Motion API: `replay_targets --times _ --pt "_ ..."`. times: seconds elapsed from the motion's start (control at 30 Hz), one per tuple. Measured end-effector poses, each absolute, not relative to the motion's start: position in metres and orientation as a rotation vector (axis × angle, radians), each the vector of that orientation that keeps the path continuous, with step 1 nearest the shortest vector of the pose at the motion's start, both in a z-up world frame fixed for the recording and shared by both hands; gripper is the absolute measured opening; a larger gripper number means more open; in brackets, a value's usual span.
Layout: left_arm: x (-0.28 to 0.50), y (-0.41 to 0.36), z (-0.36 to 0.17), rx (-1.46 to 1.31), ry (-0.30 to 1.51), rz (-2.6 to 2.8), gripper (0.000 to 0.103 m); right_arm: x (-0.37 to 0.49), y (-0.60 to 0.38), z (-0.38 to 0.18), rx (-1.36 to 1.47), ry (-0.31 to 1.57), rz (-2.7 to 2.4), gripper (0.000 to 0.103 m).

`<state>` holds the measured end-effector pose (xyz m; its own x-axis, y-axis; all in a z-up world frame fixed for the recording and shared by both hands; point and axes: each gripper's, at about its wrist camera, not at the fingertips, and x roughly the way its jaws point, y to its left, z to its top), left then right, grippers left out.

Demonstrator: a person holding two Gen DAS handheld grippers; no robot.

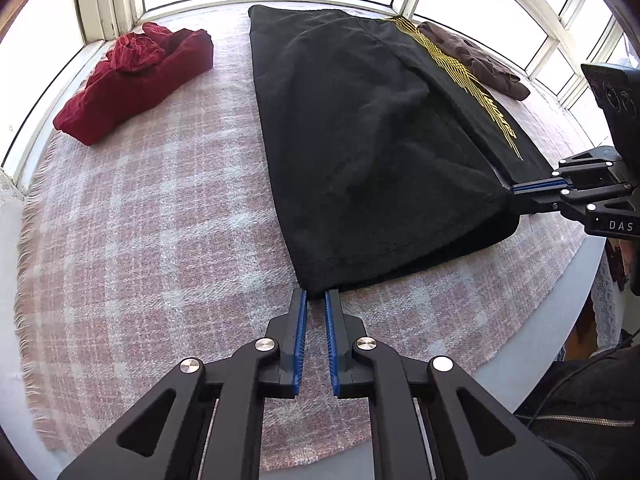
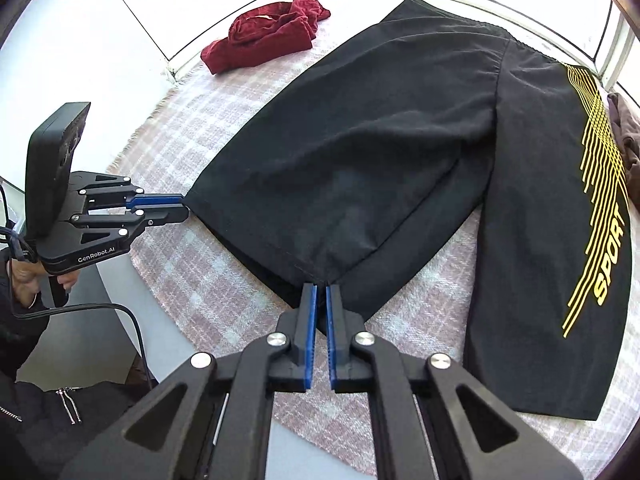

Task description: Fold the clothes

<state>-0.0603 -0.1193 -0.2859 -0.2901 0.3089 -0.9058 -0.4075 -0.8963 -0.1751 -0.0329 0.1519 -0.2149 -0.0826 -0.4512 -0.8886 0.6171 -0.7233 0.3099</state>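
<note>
Shorts (image 2: 360, 152), black, printed "SPORT", pinched at hem corners by both grippers' closed fingers (image 2: 310, 304).

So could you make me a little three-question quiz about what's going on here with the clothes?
1. True or false: both grippers are shut on the hem of the black shorts.
2. What colour is the crumpled garment lying near the window, beyond the shorts?
A. Blue
B. Red
C. Green
3. Fill in: the yellow word printed on the shorts reads ____.

Key:
1. True. The left gripper pinches one hem corner and the right gripper the other.
2. B, the red garment.
3. SPORT, in the yellow print.
</note>
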Motion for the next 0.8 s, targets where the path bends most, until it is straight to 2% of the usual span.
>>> replay_targets --times 0.27,0.4,0.5,0.6,0.67,0.8 --pt "-0.062 -0.122 -0.268 -1.500 0.083 2.227 0.010 -0.038 0.184 -0.230 1.574 0.089 -1.911 0.005" --pt "-0.080 -0.112 -0.254 -1.448 0.083 2.232 0.011 -0.033 0.183 -0.244 1.597 0.201 -1.843 0.005" --pt "-0.099 -0.083 -0.254 -1.402 0.102 2.176 0.020 -0.032 0.179 -0.245 1.615 0.226 -1.816 0.005" --pt "-0.104 -0.062 -0.272 -1.438 0.207 2.125 0.019 -0.031 0.188 -0.232 1.596 0.231 -1.819 0.008" --pt "-0.101 -0.059 -0.280 -1.462 0.242 2.107 0.019 -0.031 0.205 -0.217 1.582 0.277 -1.875 0.014" --pt "-0.094 -0.059 -0.274 -1.488 0.277 2.130 0.019 -0.054 0.256 -0.185 1.540 0.278 -2.036 0.014"
